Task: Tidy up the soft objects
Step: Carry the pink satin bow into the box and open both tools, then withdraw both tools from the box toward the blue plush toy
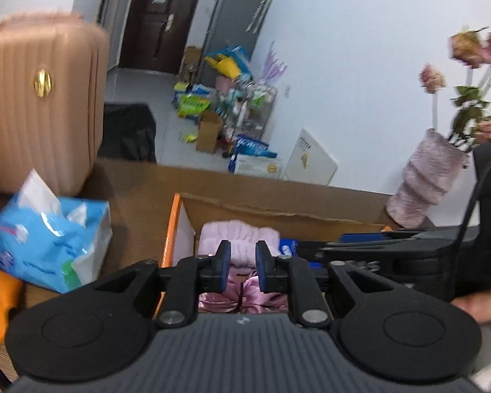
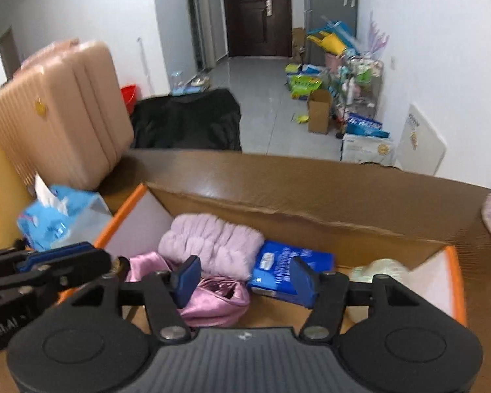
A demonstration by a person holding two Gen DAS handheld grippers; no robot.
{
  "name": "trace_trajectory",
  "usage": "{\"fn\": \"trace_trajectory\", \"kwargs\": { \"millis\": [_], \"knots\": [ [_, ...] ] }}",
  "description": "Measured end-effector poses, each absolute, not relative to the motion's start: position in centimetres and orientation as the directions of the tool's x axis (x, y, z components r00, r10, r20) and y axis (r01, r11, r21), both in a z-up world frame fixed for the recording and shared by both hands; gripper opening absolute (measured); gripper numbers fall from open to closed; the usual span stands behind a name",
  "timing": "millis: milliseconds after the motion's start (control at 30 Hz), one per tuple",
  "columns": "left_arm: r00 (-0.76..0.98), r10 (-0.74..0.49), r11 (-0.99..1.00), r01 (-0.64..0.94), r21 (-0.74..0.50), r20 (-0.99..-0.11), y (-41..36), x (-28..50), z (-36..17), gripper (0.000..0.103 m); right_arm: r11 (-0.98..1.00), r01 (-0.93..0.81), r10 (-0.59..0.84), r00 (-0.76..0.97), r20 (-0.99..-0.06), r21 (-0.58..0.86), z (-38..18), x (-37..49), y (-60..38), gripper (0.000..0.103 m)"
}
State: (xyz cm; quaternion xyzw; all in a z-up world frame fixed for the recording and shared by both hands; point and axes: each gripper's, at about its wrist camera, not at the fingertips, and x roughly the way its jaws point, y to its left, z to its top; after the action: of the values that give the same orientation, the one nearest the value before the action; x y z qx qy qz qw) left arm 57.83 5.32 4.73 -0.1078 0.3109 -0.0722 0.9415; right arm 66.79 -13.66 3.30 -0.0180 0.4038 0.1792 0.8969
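An open cardboard box (image 2: pixel 311 209) with orange edges sits on the brown table. Inside lie a fluffy lilac plush item (image 2: pixel 212 242), a shiny pink satin cloth (image 2: pixel 212 301), a blue packet (image 2: pixel 284 268) and a pale object (image 2: pixel 383 268) at the right. My right gripper (image 2: pixel 245 278) is open and empty above the box. My left gripper (image 1: pixel 242 263) is open with a narrow gap, empty, over the satin cloth (image 1: pixel 258 298) and plush (image 1: pixel 239 235). The left gripper also shows at the left edge of the right wrist view (image 2: pixel 42 262).
A blue tissue pack (image 1: pixel 49 242) lies left of the box. A pink suitcase (image 1: pixel 39 104) stands behind it. A pink ribbed vase (image 1: pixel 425 183) with dried flowers stands at the right. An orange object (image 1: pixel 0 301) is at the far left. Clutter lies on the floor beyond.
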Motion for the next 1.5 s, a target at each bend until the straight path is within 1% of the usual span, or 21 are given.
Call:
{"fn": "trace_trajectory", "kwargs": {
  "millis": [67,133,200,267,300,333,367,433,500,533,700,800,867,967,1033,1167,1233,1267,1367,1433,1500],
  "knots": [
    [0.815,-0.202,0.974,0.108,-0.201,-0.543,5.5,56.0,6.7,0.030,0.936,-0.342,0.300,0.635,-0.712,0.089,5.6,64.8,-15.1,0.061],
    [0.851,-0.173,0.983,0.117,-0.142,-0.496,5.9,53.2,8.7,0.062,0.940,-0.335,0.281,0.672,-0.685,0.056,7.8,62.2,-17.0,0.071],
    [0.877,-0.139,0.990,0.109,-0.091,-0.461,6.2,50.5,10.1,0.073,0.947,-0.318,0.265,0.710,-0.653,0.040,9.9,59.5,-19.1,0.077],
    [0.900,-0.113,0.994,0.105,-0.042,-0.422,6.7,47.2,11.3,0.079,0.955,-0.292,0.257,0.752,-0.607,0.043,11.8,56.5,-21.4,0.083],
    [0.912,-0.100,0.995,0.098,-0.024,-0.399,6.8,46.0,11.7,0.085,0.959,-0.280,0.256,0.777,-0.575,0.048,12.7,54.7,-22.6,0.088],
    [0.925,-0.079,0.996,0.084,-0.004,-0.370,6.9,44.4,12.2,0.088,0.963,-0.267,0.249,0.799,-0.547,0.049,13.4,53.2,-23.6,0.094],
    [0.938,-0.067,0.997,0.076,0.014,-0.341,6.8,43.0,12.7,0.089,0.969,-0.242,0.232,0.828,-0.511,0.048,13.9,51.6,-24.5,0.096],
    [0.952,-0.054,0.997,0.068,0.034,-0.302,6.6,40.8,13.6,0.094,0.978,-0.206,0.202,0.870,-0.449,0.041,14.8,48.7,-25.7,0.100],
    [0.962,-0.057,0.997,0.069,0.036,-0.267,6.1,39.0,14.3,0.094,0.981,-0.188,0.194,0.900,-0.391,0.055,15.3,46.3,-26.8,0.101],
    [0.965,-0.059,0.997,0.072,0.041,-0.255,5.8,38.2,14.6,0.094,0.981,-0.187,0.196,0.905,-0.377,0.061,15.6,45.4,-27.1,0.101],
    [0.975,-0.064,0.996,0.075,0.043,-0.215,4.6,34.9,15.8,0.095,0.980,-0.180,0.197,0.914,-0.354,0.079,16.5,42.0,-27.8,0.101],
    [0.982,-0.050,0.997,0.059,0.048,-0.184,4.2,32.1,15.6,0.096,0.983,-0.168,0.183,0.924,-0.335,0.074,15.9,39.3,-27.8,0.101],
    [0.982,-0.045,0.998,0.052,0.037,-0.182,4.0,30.0,14.8,0.096,0.983,-0.170,0.184,0.935,-0.303,0.073,14.9,36.4,-27.8,0.101],
    [0.981,-0.064,0.998,0.062,-0.017,-0.181,3.7,26.1,12.5,0.097,0.975,-0.213,0.220,0.944,-0.247,0.056,13.4,31.4,-27.6,0.101],
    [0.984,-0.068,0.997,0.064,-0.033,-0.164,3.3,23.6,11.1,0.097,0.975,-0.219,0.220,0.953,-0.210,0.028,12.0,27.9,-27.0,0.102],
    [0.989,-0.072,0.997,0.067,-0.042,-0.126,2.3,18.4,8.5,0.098,0.969,-0.247,0.238,0.955,-0.176,-0.028,9.1,22.2,-25.5,0.102],
    [0.990,-0.083,0.996,0.080,-0.030,-0.111,2.0,16.2,7.3,0.099,0.966,-0.257,0.250,0.952,-0.177,-0.020,7.5,19.6,-24.9,0.103],
    [0.990,-0.085,0.996,0.083,-0.030,-0.113,2.0,15.3,6.4,0.099,0.967,-0.254,0.249,0.952,-0.179,-0.011,6.9,18.6,-24.7,0.103],
    [0.975,-0.095,0.995,0.090,-0.037,-0.201,2.1,14.1,4.3,0.099,0.975,-0.219,0.220,0.961,-0.170,0.021,4.5,15.5,-24.0,0.103],
    [0.966,-0.094,0.996,0.091,-0.024,-0.240,2.2,13.8,3.3,0.099,0.968,-0.245,0.250,0.947,-0.202,0.048,3.2,14.5,-23.8,0.103],
    [0.967,-0.079,0.997,0.081,0.000,-0.243,2.2,14.0,2.9,0.099,0.963,-0.266,0.271,0.934,-0.234,0.053,2.6,14.5,-23.7,0.103]
  ]
}}
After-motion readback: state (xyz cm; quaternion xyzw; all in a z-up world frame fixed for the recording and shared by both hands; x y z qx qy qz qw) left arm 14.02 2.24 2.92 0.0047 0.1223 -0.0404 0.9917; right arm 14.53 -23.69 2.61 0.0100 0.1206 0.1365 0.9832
